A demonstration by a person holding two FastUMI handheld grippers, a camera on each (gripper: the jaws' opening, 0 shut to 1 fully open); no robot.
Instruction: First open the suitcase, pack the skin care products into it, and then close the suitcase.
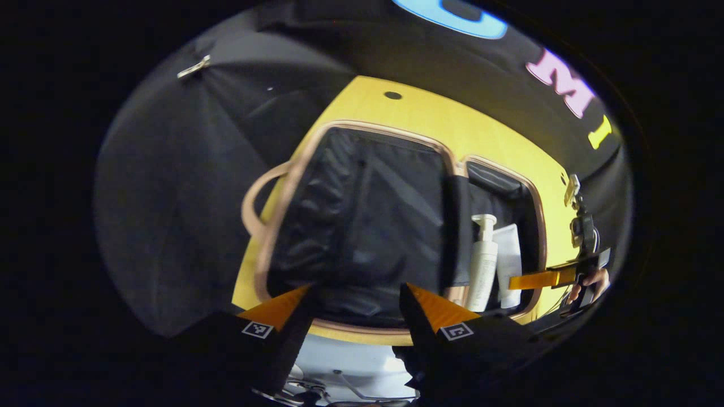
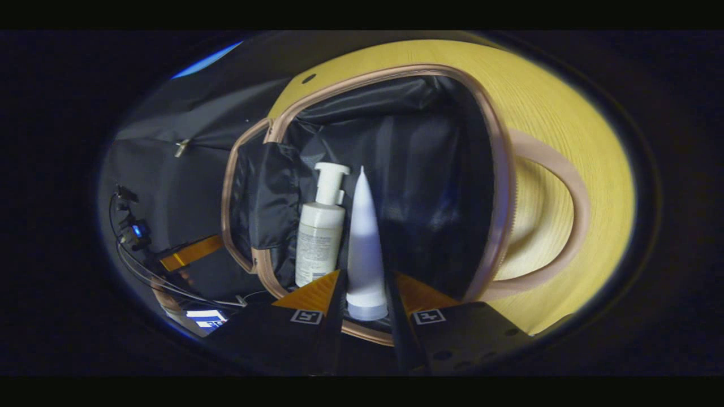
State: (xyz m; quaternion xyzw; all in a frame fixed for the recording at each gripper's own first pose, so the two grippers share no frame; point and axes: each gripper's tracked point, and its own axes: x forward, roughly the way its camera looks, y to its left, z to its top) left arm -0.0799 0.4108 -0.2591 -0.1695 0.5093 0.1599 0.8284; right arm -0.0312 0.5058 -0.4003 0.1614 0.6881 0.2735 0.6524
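The suitcase (image 1: 390,131) lies open on the yellow table (image 1: 498,135), both halves lined in black cloth. A white pump bottle (image 2: 319,237) rests in one half of the suitcase (image 2: 498,169). Beside it is a white tube (image 2: 365,249), cap toward me, with my right gripper (image 2: 365,274) shut on its lower end. In the left gripper view the bottle (image 1: 482,265) and tube (image 1: 509,260) lie in the right half, and the right gripper (image 1: 543,278) reaches in from the right. My left gripper (image 1: 353,299) is open above the near rim of the other half.
The suitcase's tan handle (image 1: 251,203) loops out over the table edge; in the right gripper view the handle (image 2: 565,215) lies on the table (image 2: 565,102). Black cloth walls surround the table. Cables (image 2: 127,226) trail by the left gripper (image 2: 189,252).
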